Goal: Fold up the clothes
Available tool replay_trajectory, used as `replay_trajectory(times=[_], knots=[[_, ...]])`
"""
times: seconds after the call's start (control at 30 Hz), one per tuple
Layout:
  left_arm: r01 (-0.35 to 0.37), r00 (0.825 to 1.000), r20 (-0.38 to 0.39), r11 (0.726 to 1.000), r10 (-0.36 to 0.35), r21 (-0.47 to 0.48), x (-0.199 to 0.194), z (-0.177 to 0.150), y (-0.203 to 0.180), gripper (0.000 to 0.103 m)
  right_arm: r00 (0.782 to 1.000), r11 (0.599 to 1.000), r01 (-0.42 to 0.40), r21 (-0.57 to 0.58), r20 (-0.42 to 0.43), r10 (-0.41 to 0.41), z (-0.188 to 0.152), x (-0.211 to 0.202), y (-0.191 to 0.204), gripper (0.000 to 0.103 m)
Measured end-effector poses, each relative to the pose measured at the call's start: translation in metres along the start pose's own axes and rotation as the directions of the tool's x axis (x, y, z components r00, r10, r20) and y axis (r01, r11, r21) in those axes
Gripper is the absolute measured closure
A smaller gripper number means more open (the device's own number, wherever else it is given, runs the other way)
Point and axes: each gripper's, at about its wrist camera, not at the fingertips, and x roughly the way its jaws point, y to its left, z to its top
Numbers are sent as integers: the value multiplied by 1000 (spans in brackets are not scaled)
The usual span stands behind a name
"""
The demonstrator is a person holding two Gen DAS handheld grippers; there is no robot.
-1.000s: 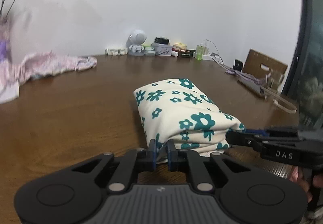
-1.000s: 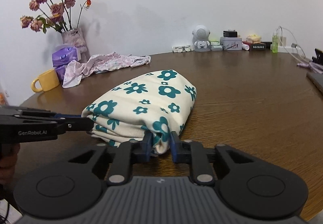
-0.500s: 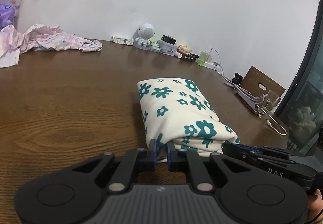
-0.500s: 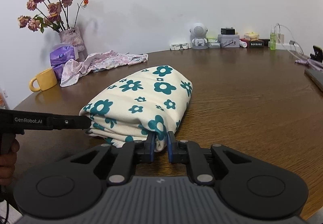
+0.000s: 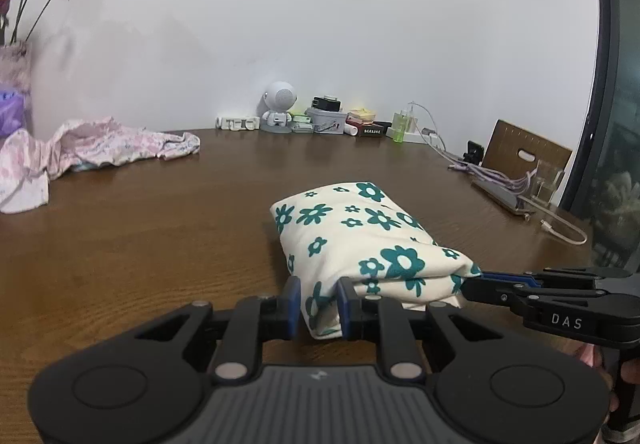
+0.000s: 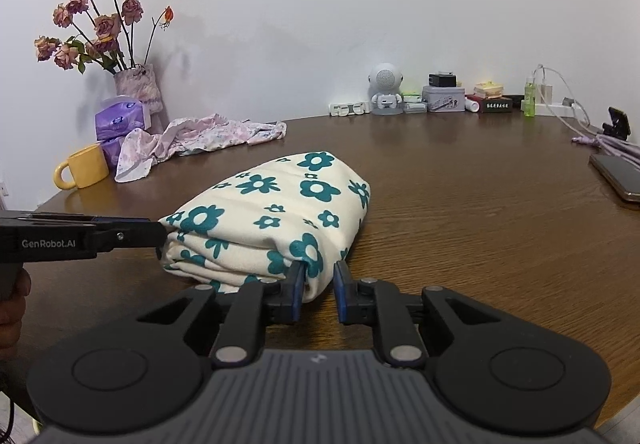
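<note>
The folded floral garment (image 5: 360, 244) lies flat on the worktop (image 5: 140, 244). Its long axis runs straight away from the person, so its short end faces both tools. The left gripper (image 5: 319, 296) sits at the near left corner of that end and the right gripper (image 6: 319, 284) at the near right corner. Each points along the bundle's length.

Both pairs of jaws have just been opening. A corner of cloth sits between each pair, but it looks slack rather than pinched. On the right gripper a gap shows between the cloth and the outer pad. On the left gripper the cloth loosely fills the space.

The fold looks finished, so the likely next move is a straight pull-back along the bundle's long axis, away from its near end, so that neither corner drags open.

A crumpled pink garment (image 6: 216, 132) lies well beyond the bundle, off its far left side. It is probably nearer the left hand.
</note>
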Motion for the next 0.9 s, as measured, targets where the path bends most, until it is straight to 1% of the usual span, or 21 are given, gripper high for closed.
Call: replay_trajectory(times=[0.03, 0.1, 0.17, 0.27, 0.3, 0.37, 0.4, 0.43, 0.47, 0.53, 0.57, 0.6, 0.63, 0.67, 0.7, 0.8, 0.9], knots=[[4, 1000, -6, 1000, -4, -4, 2, -1, 0, 99, 1000, 1000, -6, 4, -5, 6, 0, 2, 0, 89], [-16, 1000, -3, 1000, 16, -19, 2, -2, 0, 100, 1000, 1000, -24, 17, -10, 24, -2, 4, 1, 94], [-24, 1000, 0, 999, 24, -47, 1, -2, 4, 100, 1000, 999, -25, 37, -13, 25, -3, 5, -1, 96], [-32, 999, -7, 997, 31, -68, 1, -3, 7, 100, 998, 995, -34, 96, -41, 38, -2, 8, -8, 97], [-34, 999, -9, 997, 33, -71, 1, -3, 8, 100, 998, 994, -39, 104, -43, 43, -2, 9, -9, 97], [-24, 1000, -16, 998, 23, -61, 0, -2, 7, 99, 998, 996, -44, 84, -36, 47, -2, 7, -6, 97], [-18, 1000, -22, 998, 17, -60, -1, -2, 7, 98, 998, 996, -47, 72, -32, 49, -2, 6, -5, 95], [-11, 1000, -29, 998, 10, -61, -3, -2, 7, 93, 998, 997, -49, 59, -32, 51, -2, 5, -3, 94], [-5, 999, -35, 998, 3, -62, -5, -3, 7, 83, 998, 997, -54, 48, -34, 55, -2, 4, -3, 90], [3, 999, -48, 998, -6, -57, -9, -5, 8, 68, 997, 997, -72, 40, -28, 73, -2, -1, -2, 76], [1, 999, -53, 999, -3, -43, -11, -6, 7, 67, 997, 996, -80, 41, -20, 81, -1, -4, -3, 66], [-3, 998, -60, 999, 1, -34, -11, -6, 7, 67, 996, 995, -85, 45, -9, 86, 0, -8, -4, 63], [-5, 998, -66, 999, 3, -33, -11, -6, 7, 66, 996, 994, -94, 49, 1, 94, 2, -12, -7, 63], [-4, 998, -67, 999, 1, -36, -11, -5, 8, 66, 994, 993, -106, 61, 13, 105, 5, -15, -11, 61], [-6, 997, -71, 999, 3, -33, -9, -3, 8, 66, 992, 989, -122, 81, 25, 121, 10, -17, -16, 56], [-23, 996, -86, 1000, 21, -17, 0, 0, 6, 66, 990, 984, -134, 114, 53, 129, 23, -11, -28, 56], [-49, 993, -104, 999, 48, -9, 11, 1, 6, 68, 990, 982, -137, 127, 43, 133, 36, 11, -36, 56]])
